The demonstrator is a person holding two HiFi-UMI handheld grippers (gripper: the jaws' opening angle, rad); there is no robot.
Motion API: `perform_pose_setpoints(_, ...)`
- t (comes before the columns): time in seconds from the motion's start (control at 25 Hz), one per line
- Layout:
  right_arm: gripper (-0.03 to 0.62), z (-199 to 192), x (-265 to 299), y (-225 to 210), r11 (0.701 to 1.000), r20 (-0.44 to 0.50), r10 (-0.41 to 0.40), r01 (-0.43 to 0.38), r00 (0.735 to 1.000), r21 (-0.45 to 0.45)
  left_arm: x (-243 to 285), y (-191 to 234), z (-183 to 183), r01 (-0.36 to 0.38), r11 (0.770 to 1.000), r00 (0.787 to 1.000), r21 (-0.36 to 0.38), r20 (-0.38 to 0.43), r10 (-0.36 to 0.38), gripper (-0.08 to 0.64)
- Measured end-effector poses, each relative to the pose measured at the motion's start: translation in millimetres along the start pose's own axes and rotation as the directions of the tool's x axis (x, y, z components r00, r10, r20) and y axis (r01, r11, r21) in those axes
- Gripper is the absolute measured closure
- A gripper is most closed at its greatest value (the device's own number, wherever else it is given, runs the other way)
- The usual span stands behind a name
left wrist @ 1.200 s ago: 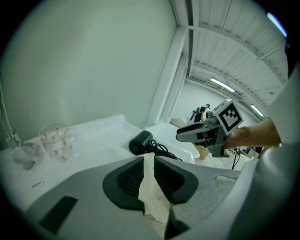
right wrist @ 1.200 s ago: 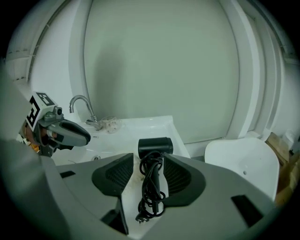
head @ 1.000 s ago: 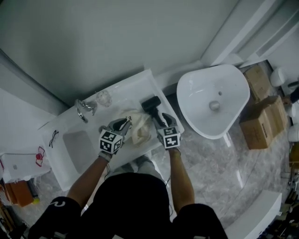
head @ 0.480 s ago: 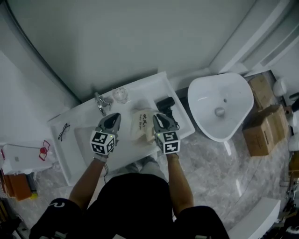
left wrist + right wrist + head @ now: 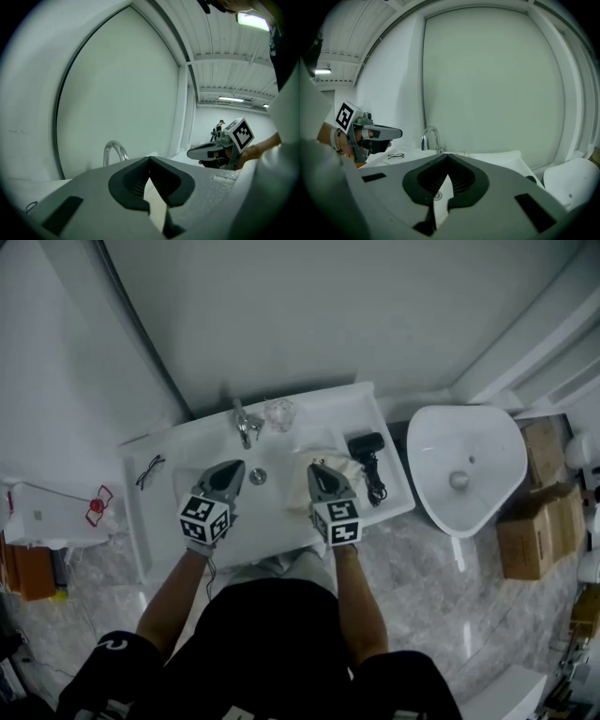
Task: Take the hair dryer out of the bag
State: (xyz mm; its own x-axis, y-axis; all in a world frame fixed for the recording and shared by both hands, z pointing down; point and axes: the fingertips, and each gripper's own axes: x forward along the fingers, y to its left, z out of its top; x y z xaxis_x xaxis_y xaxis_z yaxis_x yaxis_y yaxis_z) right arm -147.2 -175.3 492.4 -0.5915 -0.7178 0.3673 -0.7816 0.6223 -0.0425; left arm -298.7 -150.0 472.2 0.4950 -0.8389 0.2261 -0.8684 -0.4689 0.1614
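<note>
The black hair dryer (image 5: 366, 444) lies on the white counter (image 5: 309, 521), its cord trailing toward the front edge. Just left of it lies the cream bag (image 5: 349, 468), flat and partly hidden by my right gripper (image 5: 313, 468). That gripper hovers above the bag, shut and empty (image 5: 447, 157); its jaws have just been closing on nothing. My left gripper (image 5: 236, 465) hangs over the sink basin, also shut and empty (image 5: 150, 158), after closing the same way. Neither gripper touches the dryer or the bag.
A chrome faucet (image 5: 242, 420) and a clear glass (image 5: 278, 412) stand at the back of the counter. Eyeglasses (image 5: 150, 471) lie at its left end. A white floor basin (image 5: 464, 470) and cardboard boxes (image 5: 539, 521) sit to the right.
Both grippers have drawn back from the bag and lifted, closing as they went. The left one let go of the bag, which now lies flat beside the hair dryer.
</note>
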Motion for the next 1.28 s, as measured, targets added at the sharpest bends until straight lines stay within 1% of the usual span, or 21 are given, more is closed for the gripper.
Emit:
perform_pose_setpoints(0.16, 0.597, 1.9, 9.5, 16.4, 0.999, -0.003, 0.026, -0.026, 1.0, -0.023, -15.3, 11.6, -1.8, -0.03, 1.0, 0.999, -0.002, 0.011, 0.03, 0.561)
perform_pose_setpoints(0.36, 0.597, 5.6, 19.1, 26.9, 0.998, 0.003, 0.044, -0.044, 0.999, -0.034, -24.2, 22.1, -3.6, -0.056, 0.998, 0.998, -0.007, 0.019, 0.056, 0.561)
perform_pose_setpoints(0.8, 0.597, 5.6, 27.9, 34.6, 0.997, 0.001, 0.059, -0.059, 0.998, -0.045, -23.9, 31.0, -5.4, -0.057, 0.998, 0.998, 0.014, 0.015, 0.057, 0.561)
perform_pose_setpoints(1.28, 0.597, 4.5, 31.4, 34.0, 0.998, -0.006, 0.035, -0.035, 0.999, -0.051, -25.3, 36.8, -7.1, -0.058, 0.998, 0.998, 0.013, 0.015, 0.058, 0.561)
